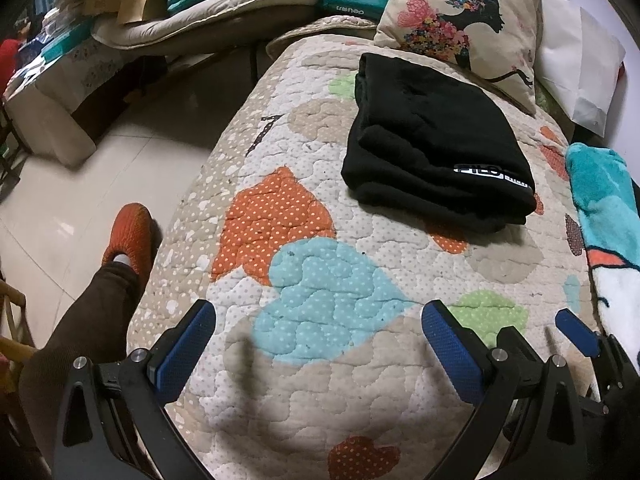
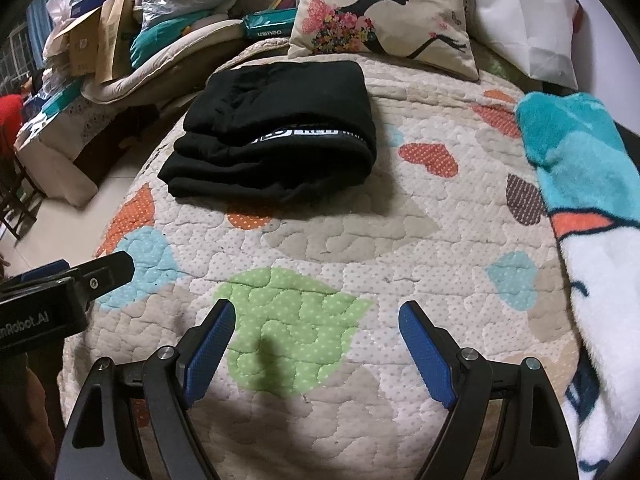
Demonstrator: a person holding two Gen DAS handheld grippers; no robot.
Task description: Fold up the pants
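While both claws hover above the quilt, the black pants lie folded in a compact stack near the pillow, well apart from either claw. Left claw and right claw are spread wide, holding nothing.

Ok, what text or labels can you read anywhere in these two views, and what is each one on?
"FILO", then blurred letters: white band on the folded black pants.
"n Robot.AI", start cut off: body of the left gripper, seen from the right wrist view.
Upside-down white brand word, roughly "deuan", uncertain: teal packet behind the quilt.
Print on the cardboard boxes: too small to read.
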